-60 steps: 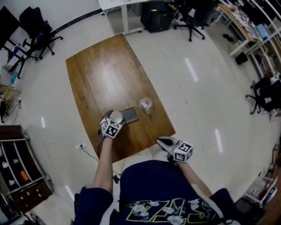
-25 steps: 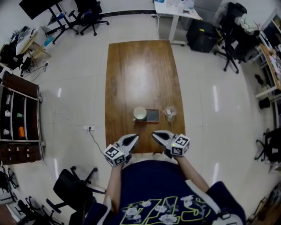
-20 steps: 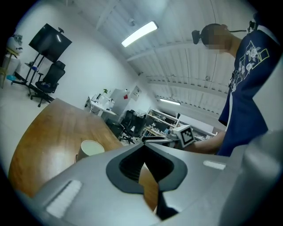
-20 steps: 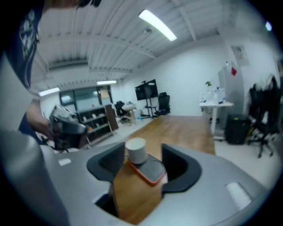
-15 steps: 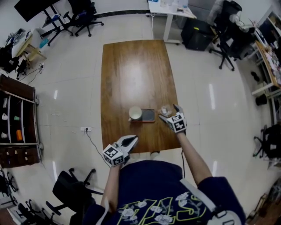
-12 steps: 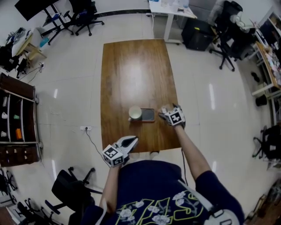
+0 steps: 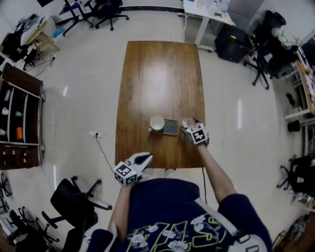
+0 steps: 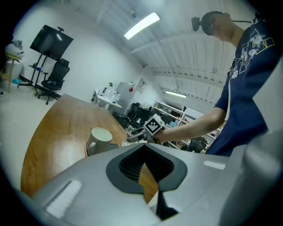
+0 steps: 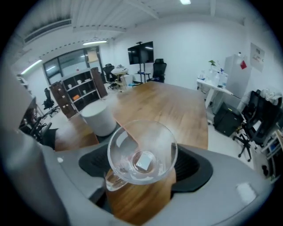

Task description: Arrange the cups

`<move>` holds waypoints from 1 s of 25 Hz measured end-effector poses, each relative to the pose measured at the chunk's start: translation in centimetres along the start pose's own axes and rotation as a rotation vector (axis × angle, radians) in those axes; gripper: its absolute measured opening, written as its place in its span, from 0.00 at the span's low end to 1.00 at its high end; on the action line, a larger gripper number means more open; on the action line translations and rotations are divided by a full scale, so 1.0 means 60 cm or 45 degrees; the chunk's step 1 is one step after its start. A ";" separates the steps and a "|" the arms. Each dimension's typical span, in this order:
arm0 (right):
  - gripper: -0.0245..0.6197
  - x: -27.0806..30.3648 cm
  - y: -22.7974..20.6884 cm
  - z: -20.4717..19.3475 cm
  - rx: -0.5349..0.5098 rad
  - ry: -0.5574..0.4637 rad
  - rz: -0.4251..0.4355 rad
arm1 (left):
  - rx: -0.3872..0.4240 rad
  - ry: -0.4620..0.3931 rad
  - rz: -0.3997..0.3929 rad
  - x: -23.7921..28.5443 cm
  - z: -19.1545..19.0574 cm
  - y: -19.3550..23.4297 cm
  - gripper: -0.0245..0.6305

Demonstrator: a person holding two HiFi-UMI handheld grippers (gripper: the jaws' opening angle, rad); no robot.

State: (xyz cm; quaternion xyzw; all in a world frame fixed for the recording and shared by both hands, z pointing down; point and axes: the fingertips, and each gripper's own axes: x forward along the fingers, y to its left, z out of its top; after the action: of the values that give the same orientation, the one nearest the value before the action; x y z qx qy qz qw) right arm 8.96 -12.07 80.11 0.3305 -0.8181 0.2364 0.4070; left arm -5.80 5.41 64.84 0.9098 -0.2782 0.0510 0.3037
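Observation:
A clear glass cup (image 7: 187,121) stands on the wooden table (image 7: 157,74), just right of a white mug (image 7: 157,123) that sits on a dark flat tray (image 7: 171,127). My right gripper (image 7: 188,126) reaches down over the glass. In the right gripper view the glass cup (image 9: 141,152) stands between the wide jaws of the right gripper (image 9: 143,167), which are closing; no pad visibly presses on it. The white mug (image 9: 99,117) stands beyond it on the left. My left gripper (image 7: 144,158) hangs shut and empty at the table's near edge. The left gripper view shows the mug (image 8: 99,139).
The far half of the table is bare wood. Around the table is white floor, with a dark shelf unit (image 7: 19,118) at the left, office chairs (image 7: 74,204) at the near left and a desk (image 7: 206,10) beyond the far end.
My right gripper has gone from the table's near edge forward and down to the glass, and its jaws have opened around it. The left gripper has stayed by the near edge, shut.

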 end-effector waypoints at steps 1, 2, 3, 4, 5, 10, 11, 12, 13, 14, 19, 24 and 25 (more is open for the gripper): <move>0.66 0.001 0.013 0.012 -0.022 -0.021 0.020 | -0.011 -0.010 0.012 -0.005 -0.004 0.006 0.04; 0.66 0.002 0.026 0.024 -0.043 -0.039 0.039 | -0.018 -0.017 0.019 -0.007 -0.006 0.010 0.04; 0.66 0.004 0.039 0.034 -0.062 -0.053 0.057 | -0.019 -0.020 0.021 -0.007 -0.006 0.011 0.04; 0.66 0.006 0.050 0.042 -0.080 -0.062 0.072 | -0.016 -0.020 0.021 -0.007 -0.004 0.012 0.04; 0.66 0.009 0.060 0.047 -0.096 -0.064 0.084 | -0.013 -0.020 0.023 -0.008 -0.001 0.012 0.04; 0.66 0.036 0.079 0.035 -0.159 0.036 0.063 | -0.027 -0.032 0.045 -0.013 -0.001 0.015 0.04; 0.67 0.041 0.077 0.033 -0.176 0.049 0.053 | -0.027 -0.034 0.045 -0.014 -0.001 0.015 0.04; 0.67 0.043 0.075 0.031 -0.189 0.053 0.043 | -0.027 -0.037 0.048 -0.016 0.000 0.017 0.04; 0.67 0.042 0.073 0.031 -0.195 0.047 0.035 | -0.028 -0.042 0.049 -0.017 0.001 0.018 0.04; 0.69 0.036 0.071 0.032 -0.190 0.028 0.030 | -0.032 -0.046 0.049 -0.018 0.002 0.017 0.04; 0.72 -0.086 0.073 0.043 0.030 -0.232 0.034 | -0.052 -0.063 0.047 -0.011 0.008 0.016 0.04; 0.05 -0.216 0.117 0.016 0.339 -0.539 0.201 | -0.081 -0.060 0.036 -0.018 -0.004 0.028 0.04; 0.05 -0.223 0.136 0.000 0.383 -0.580 0.275 | -0.089 -0.058 0.033 -0.020 -0.008 0.031 0.04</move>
State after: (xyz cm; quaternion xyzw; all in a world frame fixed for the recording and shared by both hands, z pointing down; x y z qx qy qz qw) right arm 8.98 -1.92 68.16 0.3426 -0.8746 0.3168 0.1319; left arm -7.74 5.02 65.86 0.8959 -0.2983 0.0242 0.3283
